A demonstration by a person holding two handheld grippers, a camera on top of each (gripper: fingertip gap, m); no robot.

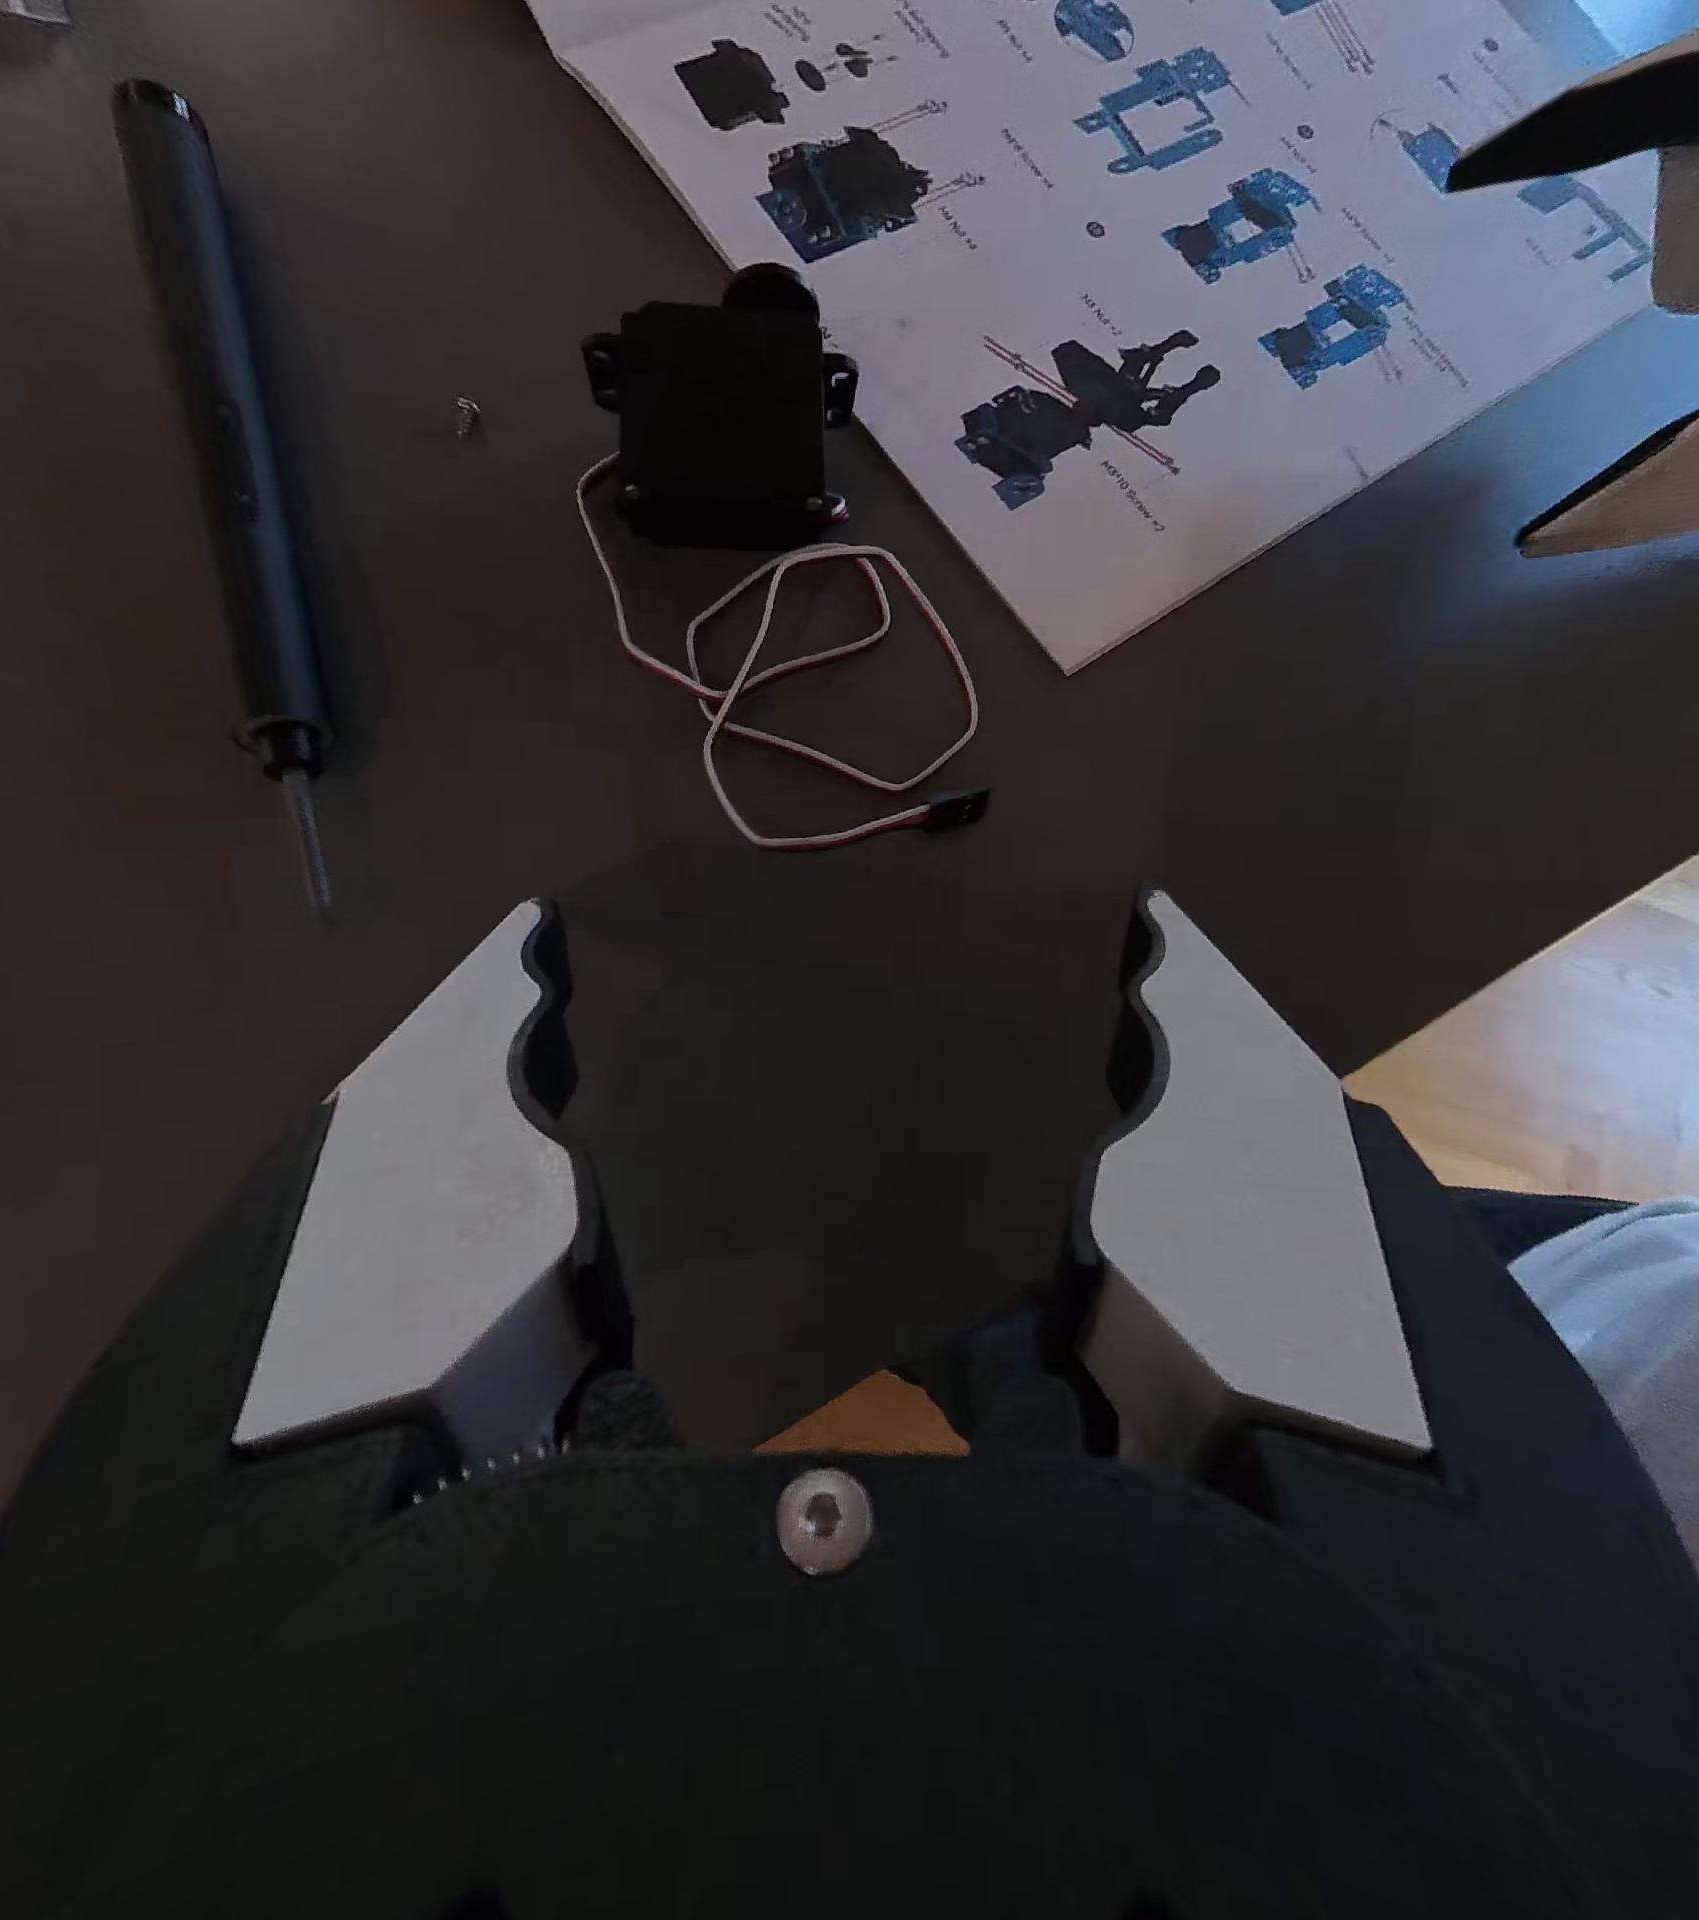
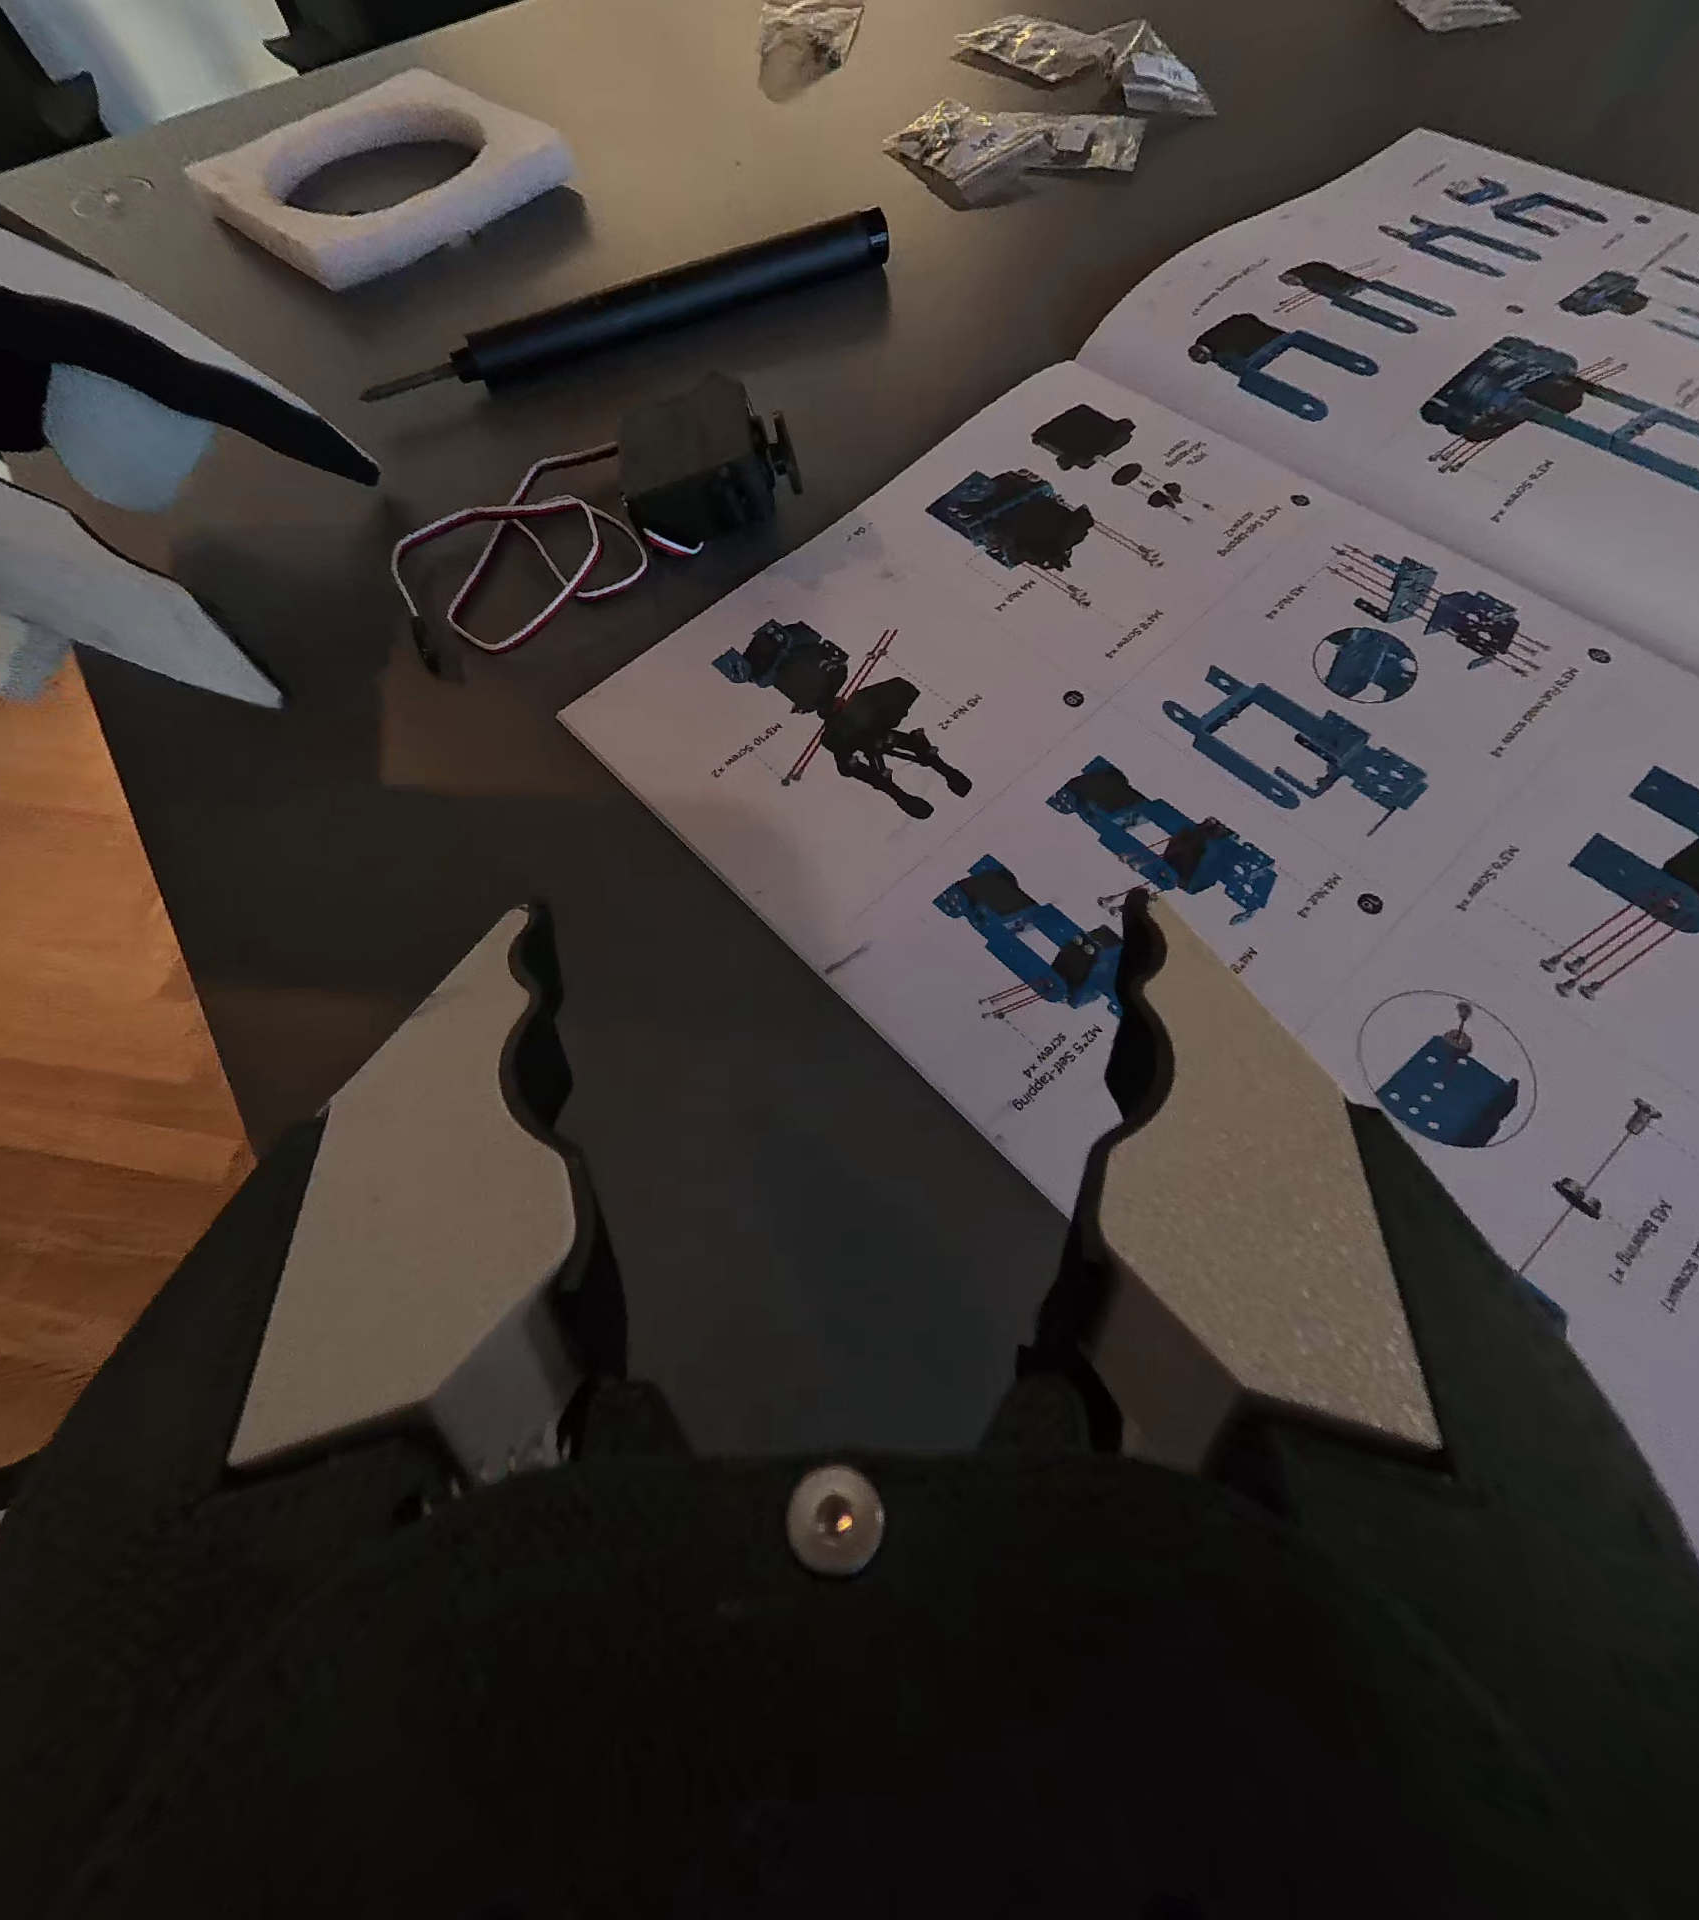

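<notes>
My left hand-held gripper hangs released above the dark surface, its jaws spread wide with nothing between them. Nearest ahead of it lies the plug end of a coiled white-and-red cable, which runs up to a black servo motor lying on the surface. The servo's far corner touches the edge of an open assembly booklet. Well to the left of the servo lies a black electric screwdriver, bit pointing toward me, and between the two sits a tiny screw.

My right hand-held gripper is likewise released and empty, hovering over the near-left corner of the booklet; one fingertip overlaps the printed page, the other is over bare surface. From this side the servo and its cable lie just left of the booklet, the screwdriver beyond them. Farther back are a white foam block with a round cut-out and several small plastic bags of hardware. Wooden floor shows past the surface's edge.
</notes>
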